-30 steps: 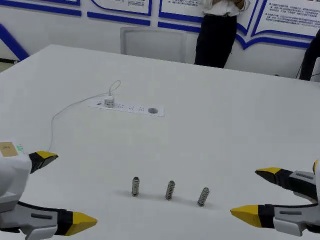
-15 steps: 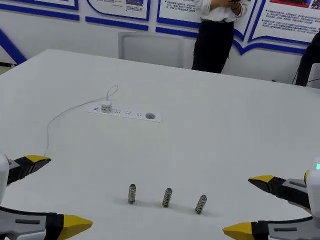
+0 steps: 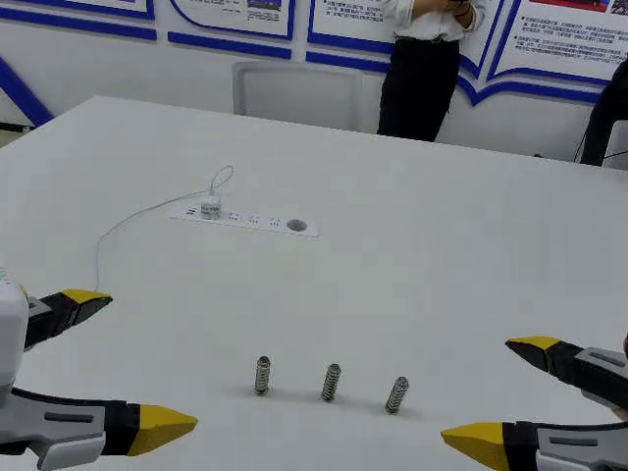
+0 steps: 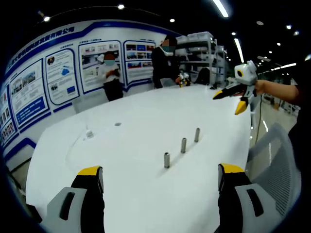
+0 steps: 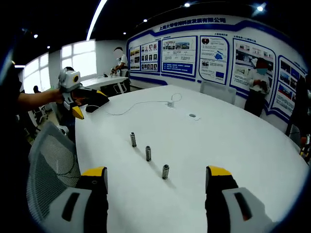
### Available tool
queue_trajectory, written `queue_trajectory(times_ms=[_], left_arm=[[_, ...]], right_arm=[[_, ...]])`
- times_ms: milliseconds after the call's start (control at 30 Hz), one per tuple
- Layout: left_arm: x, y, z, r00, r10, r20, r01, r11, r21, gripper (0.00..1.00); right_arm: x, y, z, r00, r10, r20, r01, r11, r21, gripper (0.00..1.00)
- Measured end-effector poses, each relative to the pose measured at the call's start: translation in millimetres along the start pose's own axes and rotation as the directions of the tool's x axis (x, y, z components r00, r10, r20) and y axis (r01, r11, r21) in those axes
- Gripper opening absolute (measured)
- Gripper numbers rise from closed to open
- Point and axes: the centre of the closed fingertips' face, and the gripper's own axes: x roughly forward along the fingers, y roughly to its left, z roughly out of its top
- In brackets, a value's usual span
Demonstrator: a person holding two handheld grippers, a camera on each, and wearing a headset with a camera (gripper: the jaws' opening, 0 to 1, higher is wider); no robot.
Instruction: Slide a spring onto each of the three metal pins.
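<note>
Three short metal pins stand in a row near the front of the white table, each wrapped by a coil spring: left pin [image 3: 262,375], middle pin [image 3: 332,382], right pin [image 3: 396,394]. The same row appears in the left gripper view [image 4: 183,145] and the right gripper view [image 5: 148,153]. My left gripper [image 3: 123,363] hovers open at the lower left, well clear of the pins. My right gripper [image 3: 510,392] hovers open at the lower right, also apart from them. Nothing is between either pair of yellow-tipped fingers.
A white power strip [image 3: 245,218] with a plugged charger and cable lies further back on the table [image 3: 412,245]. A grey chair [image 3: 299,95] stands behind the far edge, with a person [image 3: 427,59] beside it. A mesh chair [image 5: 51,160] is near the table's front edge.
The head camera shifted slightly. Both grippers stay open and drifted a little, the left one upward in view, the right one lower and rightward. The pins and springs have not moved.
</note>
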Motion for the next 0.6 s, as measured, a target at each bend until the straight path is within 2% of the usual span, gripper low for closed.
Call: queue_trajectory(times_ms=[200,367,600], left_arm=[[-1.8,2.3,0.7,0.9998,0.005,0.018,-0.004,1.000,-0.029,1.00],[-2.2,2.3,-3.9,1.0000,0.002,0.009,-0.002,0.999,-0.039,1.00],[1.4,-0.9,-7.0,0.9999,-0.010,-0.003,0.010,0.999,-0.036,1.00]], right_arm=[[-2.0,3.1,-10.5,0.9995,-0.006,-0.032,0.006,1.000,0.015,0.85],[-1.4,7.2,-18.4,0.9979,0.011,-0.063,-0.010,1.000,0.017,0.85],[-1.1,6.1,-14.8,0.9986,0.009,-0.052,-0.008,1.000,0.028,0.85]])
